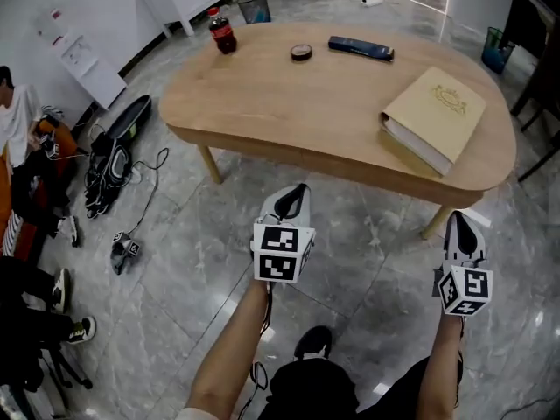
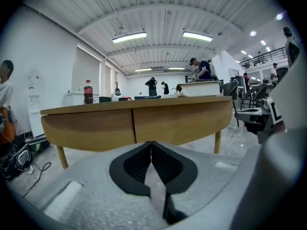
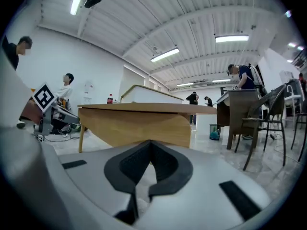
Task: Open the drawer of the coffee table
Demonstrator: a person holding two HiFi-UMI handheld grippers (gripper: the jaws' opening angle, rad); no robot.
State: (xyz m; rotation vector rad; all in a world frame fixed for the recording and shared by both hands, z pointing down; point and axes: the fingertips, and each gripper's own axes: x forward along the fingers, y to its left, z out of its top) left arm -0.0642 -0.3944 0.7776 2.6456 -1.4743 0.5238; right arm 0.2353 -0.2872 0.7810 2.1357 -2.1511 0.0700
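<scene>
Ahead, drawer front (image 2: 88, 128) lengthwise sideways, toward left claw (image 2: 151, 143), right claw (image 3: 150, 143), both closed.

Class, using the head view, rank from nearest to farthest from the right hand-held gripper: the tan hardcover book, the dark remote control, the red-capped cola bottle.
1. Tan hardcover book, right end of wooden table.
2. Dark remote control, far edge, middle.
3. Red-capped cola bottle, far left corner.
</scene>
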